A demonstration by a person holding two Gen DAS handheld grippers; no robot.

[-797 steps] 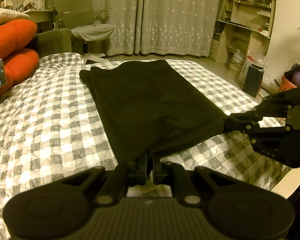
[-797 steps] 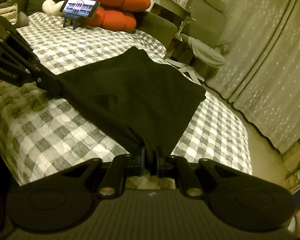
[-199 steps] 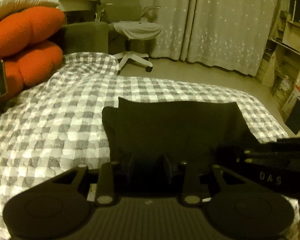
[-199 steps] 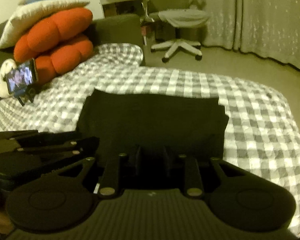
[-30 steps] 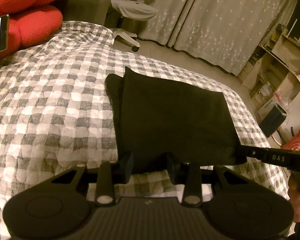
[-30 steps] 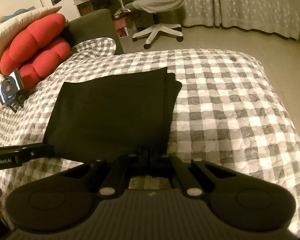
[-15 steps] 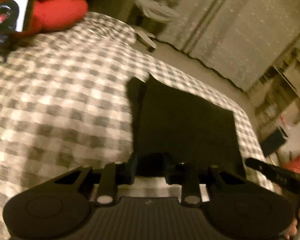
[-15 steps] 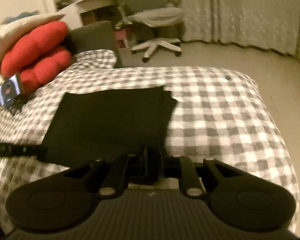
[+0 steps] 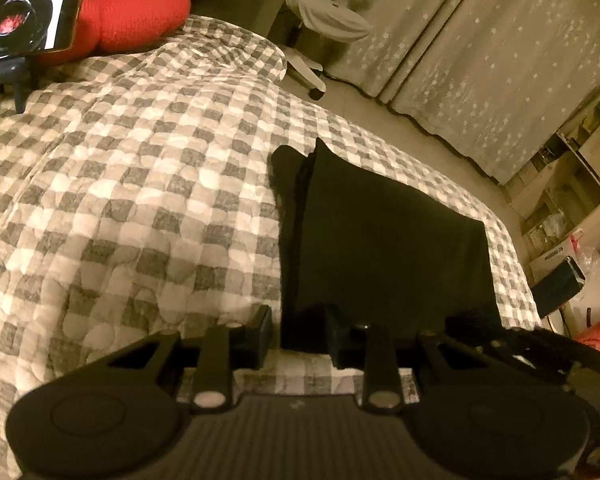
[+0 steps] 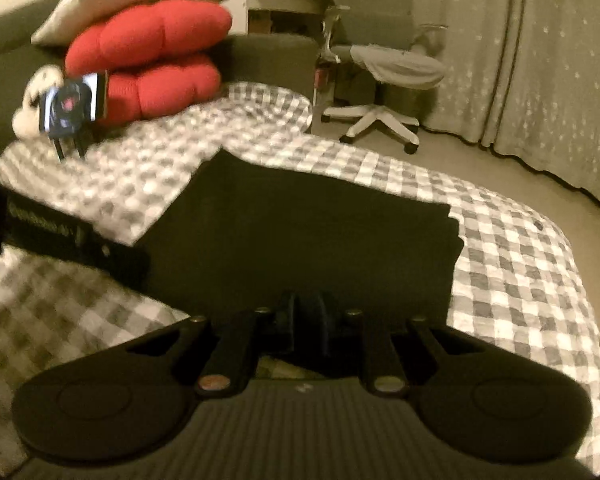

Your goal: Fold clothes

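A black cloth [image 9: 388, 248] is seen lying flat on the checked bed [image 9: 140, 208], folded into a neat block with layered edges showing along its left side. It sits toward the near right part of the bed, close to the near edge.

The left gripper [image 9: 300, 336] is at the near left corner of the cloth. Its jaws are spread, and the corner of the cloth sits in the gap between them. No pinch is seen there.

The right gripper [image 10: 304, 320] is at the near edge of the cloth, further to the right. Its jaws look close together, but the dark cloth hides the tips, so it cannot be told whether the cloth is being pinched.

From both grippers the cloth stretches away toward the far side of the bed. In the right wrist view its long side runs left to right, along the near edge of the bed. Each gripper is just as near to its own end.

The cloth could be done, or one more fold could be meant; this cannot be told.

White writing is seen on the left gripper's arm in the right wrist view, but it is too blurred to be read. No label is seen on the cloth.
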